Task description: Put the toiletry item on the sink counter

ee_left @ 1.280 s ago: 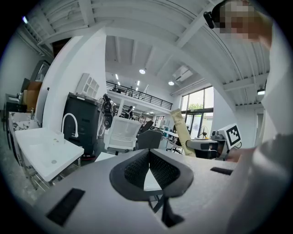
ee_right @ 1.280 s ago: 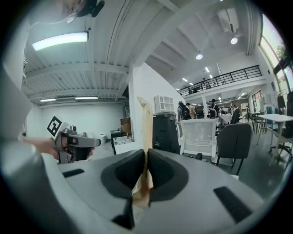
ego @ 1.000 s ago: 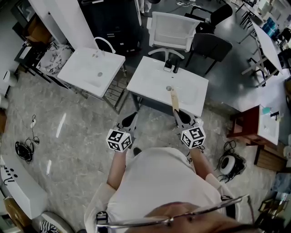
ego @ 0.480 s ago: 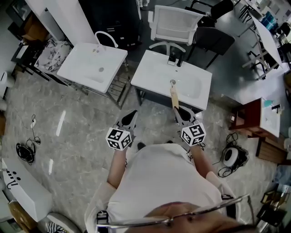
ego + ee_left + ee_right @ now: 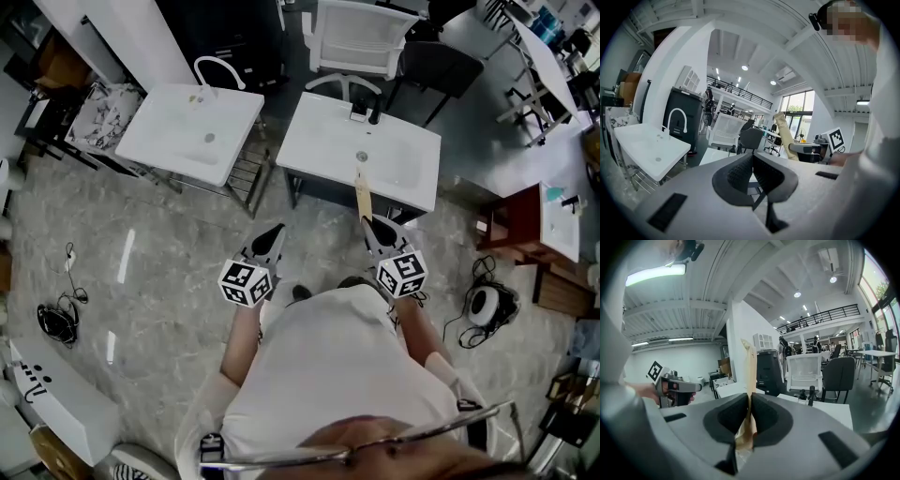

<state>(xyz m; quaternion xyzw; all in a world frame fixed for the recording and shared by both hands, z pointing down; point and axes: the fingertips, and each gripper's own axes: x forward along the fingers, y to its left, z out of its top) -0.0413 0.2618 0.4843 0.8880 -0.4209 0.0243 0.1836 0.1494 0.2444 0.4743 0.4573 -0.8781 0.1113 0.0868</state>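
Observation:
My right gripper [image 5: 373, 223] is shut on a flat beige toiletry packet [image 5: 362, 194], which sticks out ahead of the jaws and reaches over the front edge of the white sink counter [image 5: 323, 141]. In the right gripper view the packet [image 5: 750, 366] stands upright, pinched between the dark pads [image 5: 736, 416]. My left gripper [image 5: 275, 232] hangs over the floor to the left, level with the right one, its jaws shut on nothing [image 5: 751, 164]. The left gripper view shows the packet [image 5: 784, 136] off to the right.
A second white sink [image 5: 187, 127] with a curved faucet stands to the left. A white chair [image 5: 352, 33] and a dark chair [image 5: 436, 70] sit behind the counter. A reddish cabinet [image 5: 520, 234] stands at the right, and cables [image 5: 52, 319] lie on the floor.
Both sinks have slid up and slightly right in the head view, and the grippers sit a little lower in the frame. The packet stays pinched in the right gripper.

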